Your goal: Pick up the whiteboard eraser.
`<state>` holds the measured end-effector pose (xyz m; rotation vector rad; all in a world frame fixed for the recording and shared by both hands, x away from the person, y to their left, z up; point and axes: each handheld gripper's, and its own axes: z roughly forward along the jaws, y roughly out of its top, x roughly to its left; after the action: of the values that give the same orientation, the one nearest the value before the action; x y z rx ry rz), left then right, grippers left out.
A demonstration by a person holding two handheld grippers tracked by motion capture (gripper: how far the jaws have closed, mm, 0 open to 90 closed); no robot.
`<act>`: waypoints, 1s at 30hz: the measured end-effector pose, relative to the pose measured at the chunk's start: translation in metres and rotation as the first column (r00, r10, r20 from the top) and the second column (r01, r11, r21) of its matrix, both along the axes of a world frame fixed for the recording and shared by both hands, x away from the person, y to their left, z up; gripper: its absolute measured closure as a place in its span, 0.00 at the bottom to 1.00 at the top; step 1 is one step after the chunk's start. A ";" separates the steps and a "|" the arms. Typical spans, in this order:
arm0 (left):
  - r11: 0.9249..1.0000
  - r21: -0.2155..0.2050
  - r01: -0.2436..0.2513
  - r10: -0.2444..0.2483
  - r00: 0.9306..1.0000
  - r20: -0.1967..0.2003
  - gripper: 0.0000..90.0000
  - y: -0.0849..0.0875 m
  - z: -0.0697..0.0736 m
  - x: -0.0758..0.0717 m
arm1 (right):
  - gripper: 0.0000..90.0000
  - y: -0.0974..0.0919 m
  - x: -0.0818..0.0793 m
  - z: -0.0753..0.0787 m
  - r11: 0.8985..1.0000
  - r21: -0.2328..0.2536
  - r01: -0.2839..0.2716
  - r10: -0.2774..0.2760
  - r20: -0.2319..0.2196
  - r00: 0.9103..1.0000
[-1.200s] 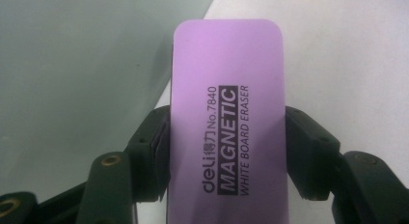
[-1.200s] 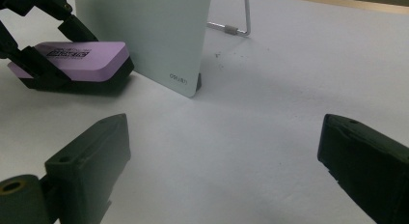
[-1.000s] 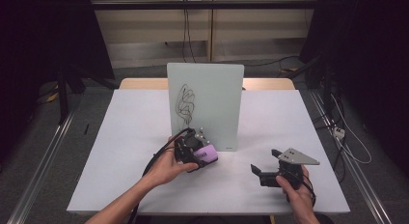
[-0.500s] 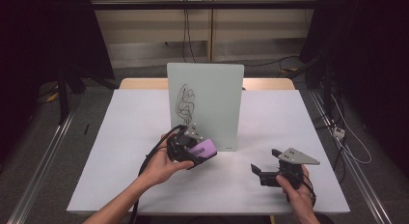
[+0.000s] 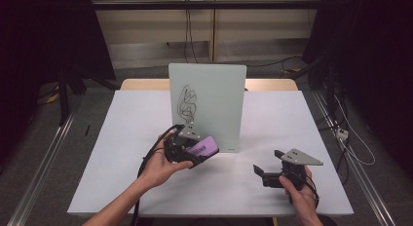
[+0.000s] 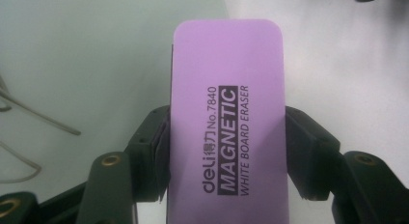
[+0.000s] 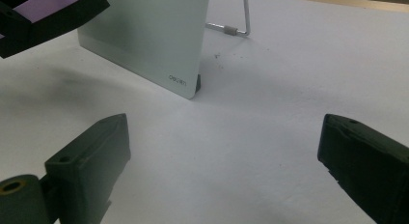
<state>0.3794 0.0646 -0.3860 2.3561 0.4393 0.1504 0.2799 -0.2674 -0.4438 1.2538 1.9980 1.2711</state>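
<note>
White worktop [image 5: 122, 153] carries an upright board [image 5: 214, 89] on a thin wire stand, scribble [image 5: 187, 102] on its face. Left gripper [image 5: 195, 149], fingers clamped on the purple eraser [image 6: 226, 118], hovers just before the board's lower part. Right gripper [image 5: 265, 175] rests well apart, fingers wide, holding nothing. Risk: a hard wipe could tip or slide the unbraced board, or twist the eraser in the clamp.

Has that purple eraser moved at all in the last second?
Yes. The purple whiteboard eraser, clamped in the left gripper, has risen slightly toward the scribble on the standing whiteboard, which stayed put.
</note>
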 end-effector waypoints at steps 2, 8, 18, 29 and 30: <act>1.000 -0.002 0.012 -0.012 1.000 0.004 0.45 0.002 0.002 0.000 | 0.05 0.000 0.000 0.000 1.000 0.001 0.002 -0.002 -0.001 1.000; 0.999 -0.037 0.014 -0.014 1.000 0.020 0.45 0.007 0.008 -0.002 | 0.05 0.001 0.002 0.000 1.000 0.003 0.002 -0.002 -0.003 1.000; 0.991 -0.122 -0.059 0.071 0.993 0.093 0.45 0.018 0.021 -0.002 | 0.05 0.001 0.002 0.000 1.000 -0.002 -0.007 0.007 0.001 1.000; 0.979 -0.185 -0.083 0.112 0.982 0.153 0.45 0.028 0.036 -0.003 | 0.04 0.002 0.001 0.000 1.000 0.001 -0.024 0.024 0.007 1.000; 0.978 -0.191 -0.089 0.118 0.982 0.149 0.45 0.029 0.037 -0.002 | 0.04 0.003 0.001 0.000 1.000 0.001 -0.023 0.023 0.004 1.000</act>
<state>0.3771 0.0939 -0.3493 2.1228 0.4772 0.3319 0.2804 -0.2649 -0.4435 1.2310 2.0150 1.2848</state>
